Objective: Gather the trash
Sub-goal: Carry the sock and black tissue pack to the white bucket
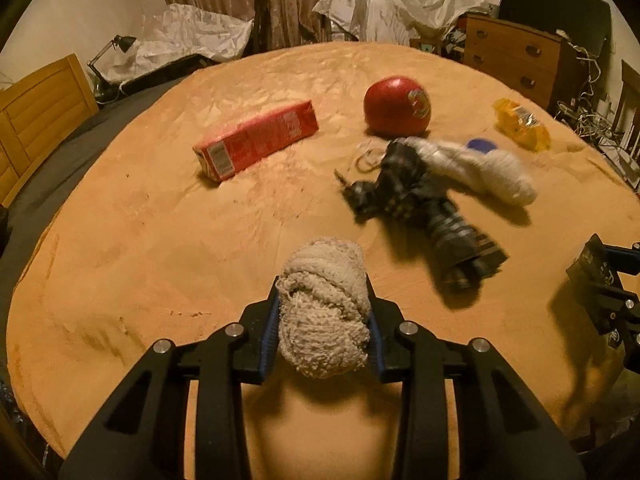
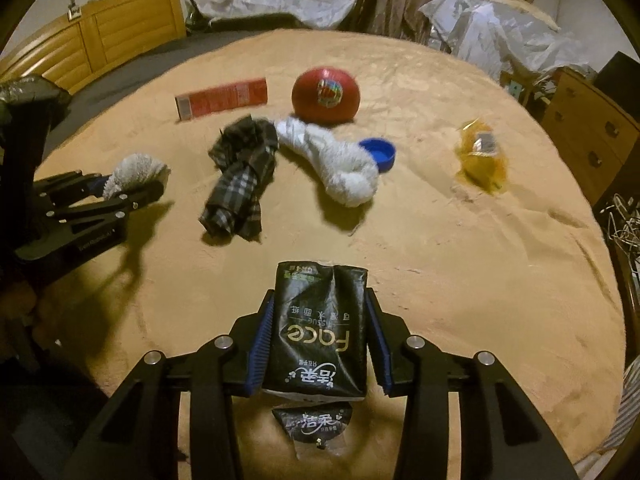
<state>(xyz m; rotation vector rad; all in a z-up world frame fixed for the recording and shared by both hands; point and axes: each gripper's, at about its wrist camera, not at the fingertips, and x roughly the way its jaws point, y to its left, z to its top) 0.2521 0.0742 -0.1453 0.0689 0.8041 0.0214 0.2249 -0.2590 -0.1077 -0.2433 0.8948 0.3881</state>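
Note:
My left gripper (image 1: 323,312) is shut on a rolled cream sock (image 1: 325,304) and holds it above the tan blanket (image 1: 160,240); the same gripper and sock show in the right wrist view (image 2: 134,184). My right gripper (image 2: 320,320) is shut on a black tissue packet (image 2: 320,332) printed "Face". A torn piece of black wrapper (image 2: 316,424) lies under it. On the blanket lie a red carton (image 1: 256,140), a yellow crumpled wrapper (image 2: 482,156) and a blue bottle cap (image 2: 380,154).
A red ball (image 2: 326,94), a plaid folded cloth (image 2: 240,176) and a white rolled sock (image 2: 340,160) lie mid-blanket. A wooden headboard (image 2: 100,36) stands at the left, a brown dresser (image 1: 520,52) and cables at the right. Plastic-covered piles are behind.

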